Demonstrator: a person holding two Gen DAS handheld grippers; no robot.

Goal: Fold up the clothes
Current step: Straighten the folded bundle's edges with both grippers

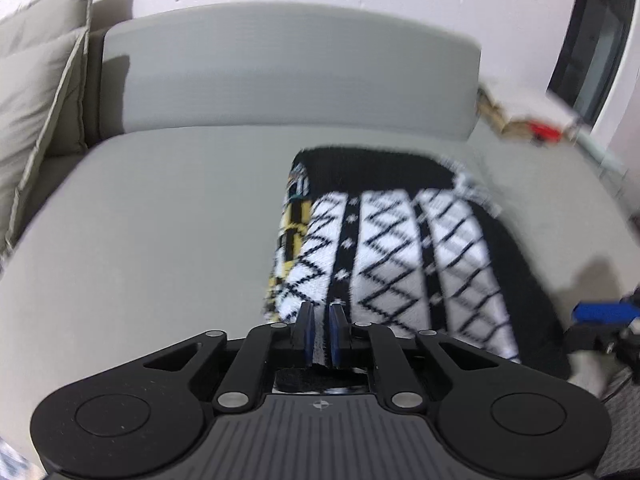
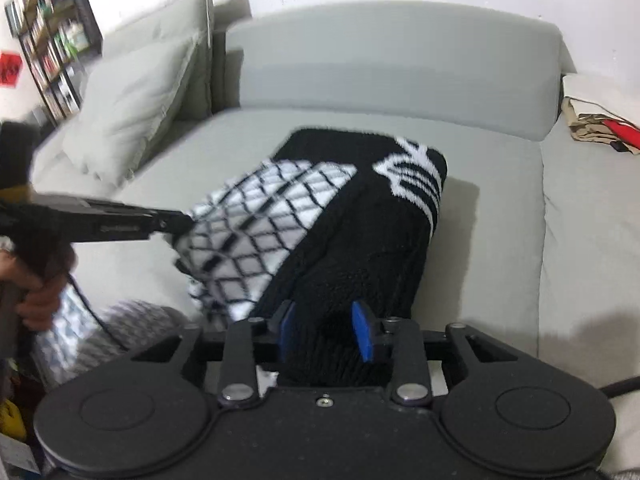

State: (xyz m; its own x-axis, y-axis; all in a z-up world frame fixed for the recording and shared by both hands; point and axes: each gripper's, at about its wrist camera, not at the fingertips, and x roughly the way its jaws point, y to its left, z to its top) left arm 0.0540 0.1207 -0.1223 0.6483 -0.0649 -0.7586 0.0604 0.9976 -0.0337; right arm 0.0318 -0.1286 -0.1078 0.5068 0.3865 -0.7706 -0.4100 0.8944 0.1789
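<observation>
Nearest the left wrist camera, the left tongs (image 1: 321, 334) are pinched almost fully together on the near edge of a knitted black-and-white sweater (image 1: 400, 248), a thin fold of its patterned fabric caught between the blue pads. In the right wrist view the right tongs (image 2: 326, 334) stand at a narrow gap with a thick bunch of the sweater's black knit (image 2: 360, 248) filling the space between the blue pads, which press on it from both sides. From that same view the left tongs (image 2: 176, 218) reach in from the left and grip the white diamond-patterned part, and a person's hand (image 2: 38, 292) wraps the handle at the left edge. The sweater lies partly folded on the seat of a grey sofa (image 1: 160, 208), its black band with white lettering turned toward the backrest (image 2: 392, 68). Pale cushions (image 2: 132, 104) lean in the sofa's left corner. Past the right end of the backrest lies a beige cloth with a red patch (image 2: 600, 124). A bookshelf (image 2: 52, 32) stands against the white wall at far left, blurred.
</observation>
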